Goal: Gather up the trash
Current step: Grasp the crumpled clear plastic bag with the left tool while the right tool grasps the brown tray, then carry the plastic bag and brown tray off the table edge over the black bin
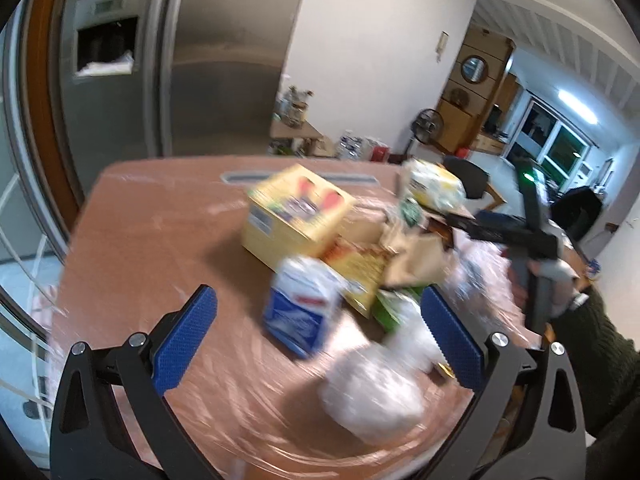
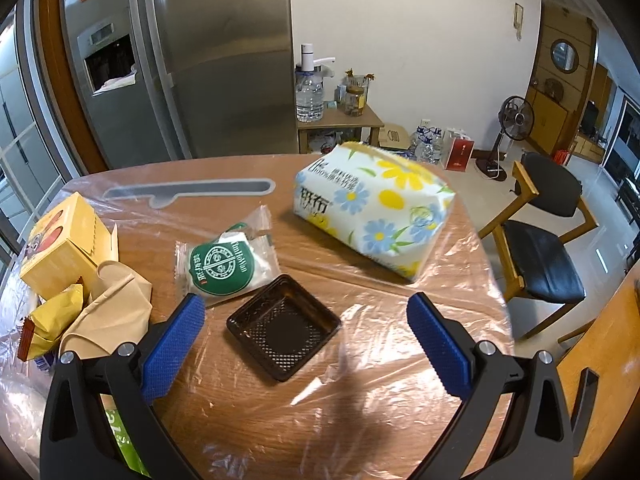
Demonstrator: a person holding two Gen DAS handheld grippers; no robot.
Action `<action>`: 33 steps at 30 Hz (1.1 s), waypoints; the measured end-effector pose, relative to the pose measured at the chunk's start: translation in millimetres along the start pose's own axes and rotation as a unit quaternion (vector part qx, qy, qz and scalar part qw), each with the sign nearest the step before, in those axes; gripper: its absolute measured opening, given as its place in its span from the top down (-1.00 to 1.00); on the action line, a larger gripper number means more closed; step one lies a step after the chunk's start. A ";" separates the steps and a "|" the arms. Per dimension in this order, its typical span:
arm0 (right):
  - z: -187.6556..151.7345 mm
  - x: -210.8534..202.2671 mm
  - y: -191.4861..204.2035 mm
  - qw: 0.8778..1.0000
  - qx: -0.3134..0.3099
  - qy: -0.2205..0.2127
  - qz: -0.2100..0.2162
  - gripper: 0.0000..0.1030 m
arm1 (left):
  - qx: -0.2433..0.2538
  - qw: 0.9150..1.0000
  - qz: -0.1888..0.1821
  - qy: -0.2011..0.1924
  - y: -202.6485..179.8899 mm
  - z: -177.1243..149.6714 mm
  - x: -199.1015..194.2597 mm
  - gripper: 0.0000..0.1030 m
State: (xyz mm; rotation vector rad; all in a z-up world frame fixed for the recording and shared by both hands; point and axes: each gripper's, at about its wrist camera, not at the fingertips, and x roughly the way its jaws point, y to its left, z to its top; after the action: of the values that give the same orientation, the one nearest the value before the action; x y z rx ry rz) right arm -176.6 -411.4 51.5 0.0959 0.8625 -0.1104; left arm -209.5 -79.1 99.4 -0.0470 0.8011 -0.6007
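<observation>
My left gripper (image 1: 318,322) is open and empty above the table; its view is blurred by motion. Between its fingers lie a blue-and-white carton (image 1: 300,308) and crumpled white plastic (image 1: 376,392). Behind them sit a yellow box (image 1: 296,214) and brown paper (image 1: 420,258). My right gripper (image 2: 306,340) is open and empty, with a dark brown plastic tray (image 2: 284,326) lying between its fingers. A clear wrapper with a green round label (image 2: 224,264) lies just beyond the tray. The right gripper also shows in the left wrist view (image 1: 524,232), held by a hand.
A flowered tissue pack (image 2: 376,208) lies at the back right of the plastic-covered wooden table (image 2: 360,400). A yellow box (image 2: 64,244), brown paper (image 2: 116,312) and a yellow snack bag (image 2: 52,324) crowd the left. A chair (image 2: 540,248) stands right; a fridge (image 2: 208,52) behind.
</observation>
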 end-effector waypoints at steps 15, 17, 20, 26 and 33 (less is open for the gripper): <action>-7.5 33.8 18.7 0.999 -0.025 0.037 -0.002 -0.91 | -0.005 0.994 -0.052 0.093 -29.4 -51.8 39.1 -0.97; -8.8 36.4 20.1 0.999 -0.030 0.041 -0.002 -0.84 | -0.001 0.994 -0.051 0.099 -30.8 -54.8 43.2 -0.97; -11.1 41.1 24.1 0.998 -0.043 0.053 -0.002 -0.66 | 0.006 0.993 -0.050 0.104 -33.2 -56.0 46.8 -0.96; -15.5 43.8 28.1 0.997 -0.053 0.064 0.004 -0.30 | 0.023 0.990 -0.042 0.129 -36.5 -58.0 60.8 -0.49; -20.9 32.9 31.1 0.997 -0.058 0.058 0.016 -0.28 | 0.037 0.990 -0.035 0.131 -38.3 -59.5 60.4 -0.15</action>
State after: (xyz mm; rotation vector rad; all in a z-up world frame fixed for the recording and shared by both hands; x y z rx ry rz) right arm -166.9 -379.8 14.2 0.0078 0.9807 -0.0259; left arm -236.5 -131.8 27.6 0.0735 1.0349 -0.7125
